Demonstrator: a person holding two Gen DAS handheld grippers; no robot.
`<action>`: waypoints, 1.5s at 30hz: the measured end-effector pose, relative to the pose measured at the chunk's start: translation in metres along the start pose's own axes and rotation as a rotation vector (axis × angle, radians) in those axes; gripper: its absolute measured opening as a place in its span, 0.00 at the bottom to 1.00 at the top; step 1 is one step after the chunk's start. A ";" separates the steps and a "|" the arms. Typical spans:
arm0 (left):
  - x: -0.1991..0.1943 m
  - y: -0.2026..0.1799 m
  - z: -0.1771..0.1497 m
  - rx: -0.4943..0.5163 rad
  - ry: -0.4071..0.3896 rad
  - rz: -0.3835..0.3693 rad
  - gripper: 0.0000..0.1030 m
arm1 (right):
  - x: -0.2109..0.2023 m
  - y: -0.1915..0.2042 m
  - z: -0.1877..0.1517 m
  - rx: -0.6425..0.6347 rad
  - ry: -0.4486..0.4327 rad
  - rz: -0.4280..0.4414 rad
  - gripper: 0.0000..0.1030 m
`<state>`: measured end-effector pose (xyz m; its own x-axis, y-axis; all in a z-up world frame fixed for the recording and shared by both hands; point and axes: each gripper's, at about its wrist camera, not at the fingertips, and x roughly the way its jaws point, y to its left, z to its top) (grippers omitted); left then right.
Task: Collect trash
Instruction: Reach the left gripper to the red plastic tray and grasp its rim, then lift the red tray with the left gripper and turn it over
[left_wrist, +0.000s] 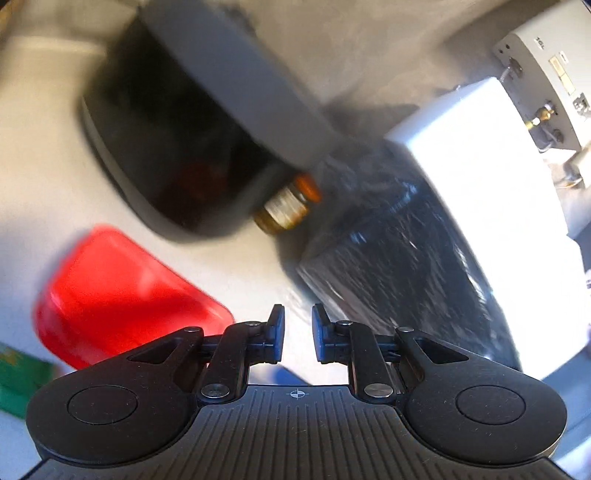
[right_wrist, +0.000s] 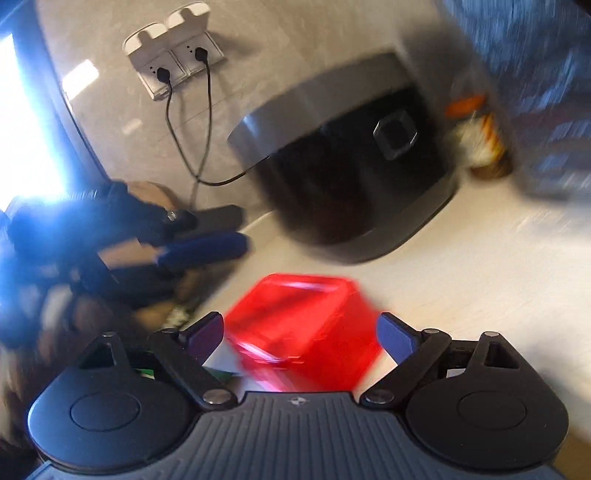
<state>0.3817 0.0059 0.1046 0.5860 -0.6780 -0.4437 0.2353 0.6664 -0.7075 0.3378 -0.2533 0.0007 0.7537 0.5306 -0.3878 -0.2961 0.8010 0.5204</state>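
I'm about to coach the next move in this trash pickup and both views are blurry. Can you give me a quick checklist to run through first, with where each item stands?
1. Right gripper open wide enough for the red container: ok, its fingers stand either side of the container.
2. Right pads pressing on the container: cannot tell, motion blur hides any contact.
3. Left gripper empty: ok, a narrow gap shows between its fingers and nothing is in it.
4. Left gripper clear of the right one's path: ok, in the right wrist view it sits off to the left of the container.
5. Black appliance and jar clear of the container: ok, both stand further back on the counter.
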 end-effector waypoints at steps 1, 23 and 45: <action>-0.008 0.002 0.002 0.023 -0.042 0.048 0.18 | -0.006 0.000 0.000 -0.026 -0.006 -0.024 0.89; 0.000 0.083 -0.011 -0.060 -0.125 0.285 0.06 | 0.038 0.011 -0.013 -0.065 0.129 -0.078 1.00; 0.107 -0.147 -0.024 0.144 0.063 -0.047 0.13 | 0.011 -0.060 0.000 0.413 0.097 0.265 1.00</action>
<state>0.3913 -0.1720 0.1481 0.5229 -0.7245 -0.4492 0.3723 0.6681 -0.6442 0.3641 -0.2952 -0.0349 0.6200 0.7401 -0.2605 -0.1977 0.4687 0.8610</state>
